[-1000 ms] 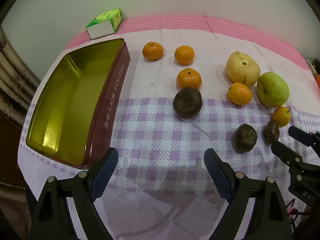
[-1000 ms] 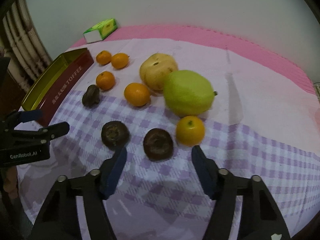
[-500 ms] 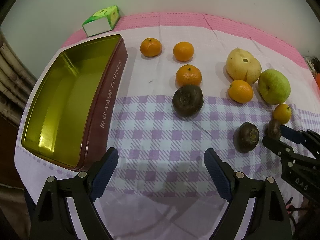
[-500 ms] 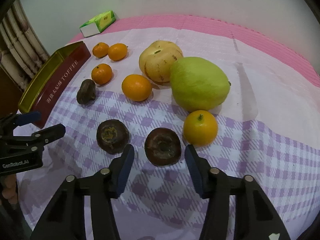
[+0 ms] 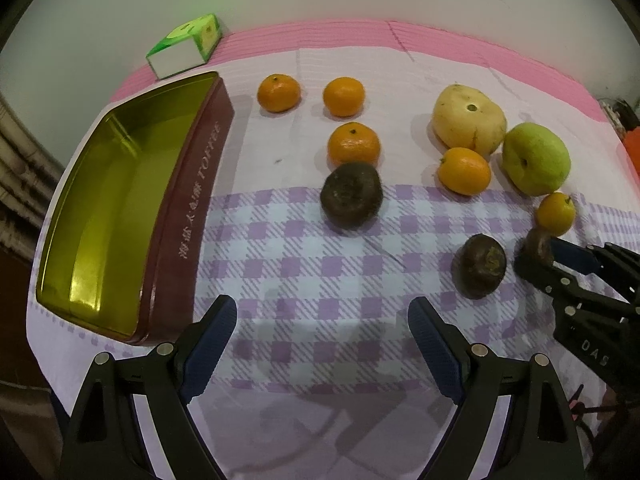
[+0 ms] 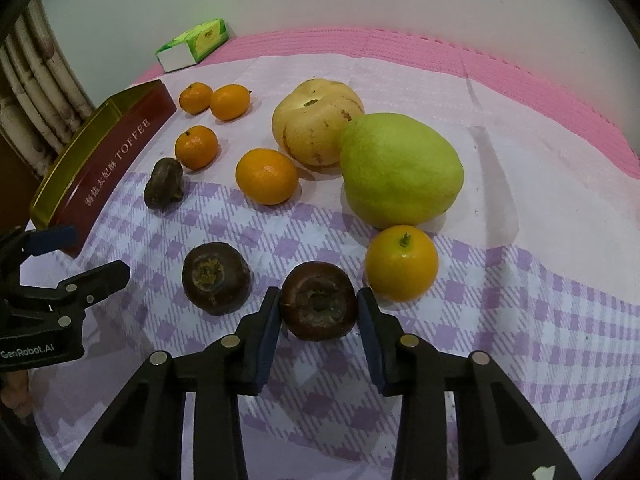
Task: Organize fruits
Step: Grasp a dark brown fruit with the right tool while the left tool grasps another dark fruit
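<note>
Pink mat (image 6: 500, 68) against a pale wall, a white-and-purple checked cloth (image 6: 520, 300) spread over it, fruit scattered across. Right gripper (image 6: 318, 306) is down on the near dark fruit (image 6: 318, 306), blue pads (image 6: 269, 328) pressing it from both sides — clenched on it, fruit sitting on the cloth. Just right of it, touching or nearly so, a small orange (image 6: 401, 263); left of it, another dark fruit (image 6: 216, 277). Behind them a big green fruit (image 6: 400, 170) leans on a yellow one (image 6: 316, 122). Four more oranges and a third dark fruit lie toward the toffee tin (image 5: 120, 208), which stands open at the left. Left gripper (image 5: 322, 332) hovers over bare cloth, jaws spread wide, gripping nothing. Green box (image 5: 186, 46) at the far edge.
</note>
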